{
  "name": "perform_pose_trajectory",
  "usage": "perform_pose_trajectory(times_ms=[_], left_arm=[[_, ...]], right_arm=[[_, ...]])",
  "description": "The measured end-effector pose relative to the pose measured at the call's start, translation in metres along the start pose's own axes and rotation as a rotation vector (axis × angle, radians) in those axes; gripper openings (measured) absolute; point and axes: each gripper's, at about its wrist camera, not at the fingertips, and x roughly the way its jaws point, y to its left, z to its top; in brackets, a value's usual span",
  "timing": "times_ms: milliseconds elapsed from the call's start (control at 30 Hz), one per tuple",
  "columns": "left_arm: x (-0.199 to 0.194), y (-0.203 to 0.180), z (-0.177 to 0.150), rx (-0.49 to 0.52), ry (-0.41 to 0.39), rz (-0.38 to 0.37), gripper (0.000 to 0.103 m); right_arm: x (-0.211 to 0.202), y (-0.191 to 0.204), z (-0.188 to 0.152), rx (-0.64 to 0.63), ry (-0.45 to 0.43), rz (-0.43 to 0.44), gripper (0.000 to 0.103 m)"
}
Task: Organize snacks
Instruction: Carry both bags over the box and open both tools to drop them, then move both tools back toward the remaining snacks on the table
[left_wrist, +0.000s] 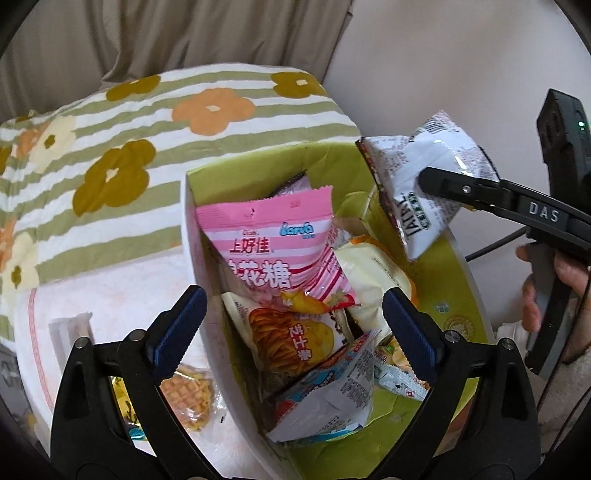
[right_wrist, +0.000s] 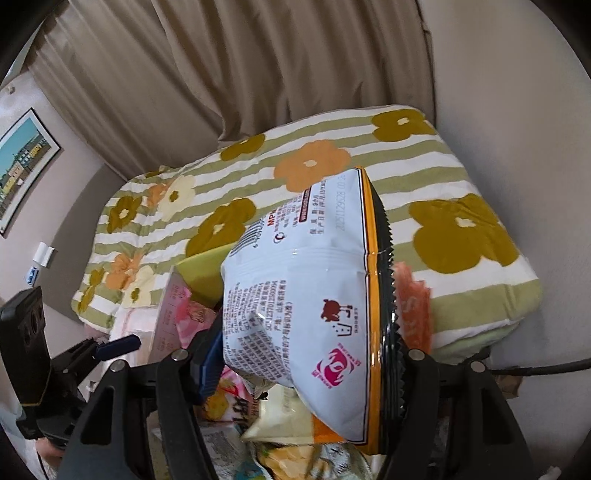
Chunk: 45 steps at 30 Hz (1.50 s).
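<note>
- Above the far right corner of the green cardboard box, the right gripper pinches a shiny white snack bag with small black print, an orange stripe and a black zigzag edge.
- Inside the box lie crinkly packets: a pink striped marshmallow bag on top, a potato stick bag, and a pale yellow bag.
- Low over the box's near end, the left gripper is spread wide with nothing in it; its blue pads are ribbed.
- Left of the box, a waffle in clear wrap lies on a white cloth.
- Behind sits a soft quilt with green stripes and flowers.
</note>
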Motion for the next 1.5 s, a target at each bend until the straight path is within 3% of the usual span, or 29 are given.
perform_pose_trajectory(times_ms=[33, 100, 167, 267, 567, 967, 1167, 1500], left_arm=[[-0.003, 0.003, -0.001, -0.008, -0.006, -0.002, 0.096], [-0.007, 0.005, -0.003, -0.02, -0.011, -0.002, 0.096], [-0.01, 0.009, -0.004, -0.027, -0.016, 0.004, 0.096], [-0.015, 0.011, -0.009, -0.036, -0.02, 0.013, 0.096], [-0.041, 0.003, -0.023, -0.047, -0.064, 0.033, 0.096], [-0.107, -0.001, -0.054, -0.067, -0.13, 0.106, 0.096], [-0.147, 0.031, -0.082, -0.104, -0.16, 0.177, 0.096], [-0.19, 0.121, -0.119, -0.14, -0.183, 0.21, 0.096]], right_arm=[[0.002, 0.002, 0.001, -0.004, -0.004, 0.0, 0.074], [0.002, 0.006, 0.003, -0.024, -0.04, -0.029, 0.095], [-0.004, 0.01, 0.002, -0.051, -0.096, -0.072, 0.102], [-0.015, 0.012, -0.003, -0.078, -0.139, -0.096, 0.102], [-0.044, 0.003, -0.02, -0.034, -0.092, -0.073, 0.102], [-0.102, 0.042, -0.041, -0.142, -0.159, -0.034, 0.102], [-0.109, 0.072, -0.056, -0.162, -0.156, 0.026, 0.102], [-0.095, 0.156, -0.094, -0.248, -0.154, -0.01, 0.102]])
